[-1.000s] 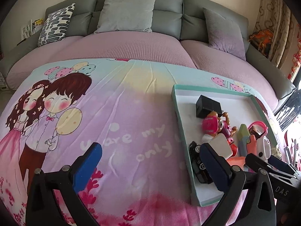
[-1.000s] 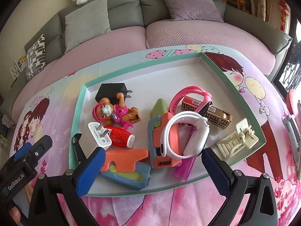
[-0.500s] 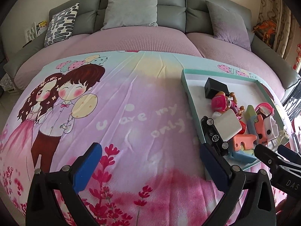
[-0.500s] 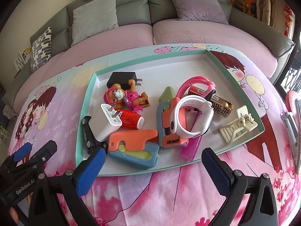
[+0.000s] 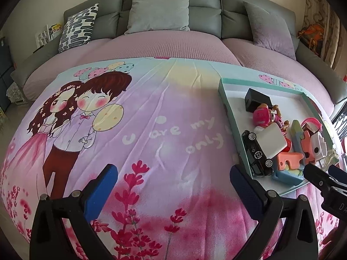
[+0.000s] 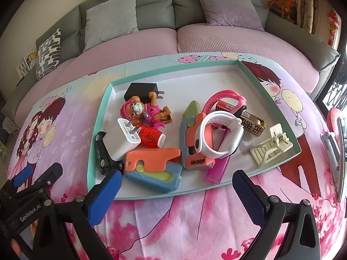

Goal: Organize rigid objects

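A shallow white tray with a teal rim lies on a printed pink cloth. It holds a black toy car, a white charger, a black charger, a pink toy dog, a red can, orange and blue plastic toys, a white watch, a pink band, a gold lighter and a cream clip. My right gripper is open and empty at the tray's near rim. My left gripper is open and empty over bare cloth, left of the tray.
A grey sofa with cushions and a mauve seat runs behind the cloth. The left gripper shows at the lower left of the right wrist view. A chair edge stands at the right.
Both grippers have pulled back toward me and away from the tray, so more cloth shows in front. The objects in the tray have not moved. Both grippers stay open.
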